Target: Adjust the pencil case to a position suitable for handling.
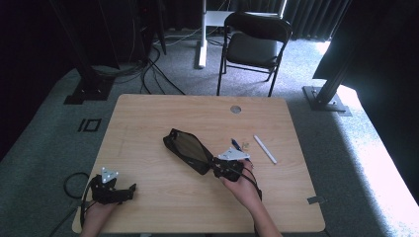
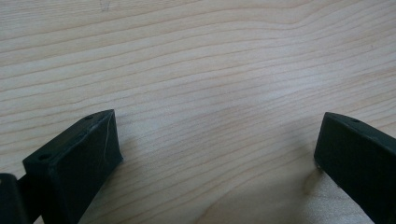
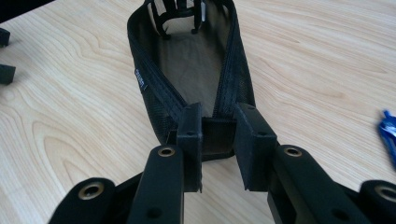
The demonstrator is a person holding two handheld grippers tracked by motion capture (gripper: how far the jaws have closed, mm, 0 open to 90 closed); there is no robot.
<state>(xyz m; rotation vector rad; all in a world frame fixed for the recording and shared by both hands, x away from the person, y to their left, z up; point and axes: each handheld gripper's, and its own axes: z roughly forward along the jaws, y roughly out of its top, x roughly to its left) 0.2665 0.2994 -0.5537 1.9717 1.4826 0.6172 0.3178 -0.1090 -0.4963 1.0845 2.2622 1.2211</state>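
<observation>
**Presently: right gripper clamped on the end of a black mesh pouch**

The black mesh pouch (image 1: 187, 150) lies on the wooden counter (image 1: 148, 118), near its middle, running diagonally away from the right gripper (image 1: 221, 167). In the right gripper view the jaws stand closed on the near end of the pouch (image 3: 191, 70), with its seam and a fold of mesh pinched between them. The pouch mouth gapes open beyond the jaws; its far end is cut off by the top edge of that view, and the contents cannot be made out.

The left gripper (image 1: 129, 190) rests near the counter's front left corner, well apart from the pouch. Its jaws are spread wide over bare wood, grasping nothing; both are cut off by the frame in the left gripper view (image 2: 215, 154).

A white pen (image 1: 265, 149) lies to the right of the pouch. A small blue item (image 1: 236, 144) sits just beside the right gripper; it is too small to identify and is cropped at the edge of the right gripper view (image 3: 387, 133).
</observation>
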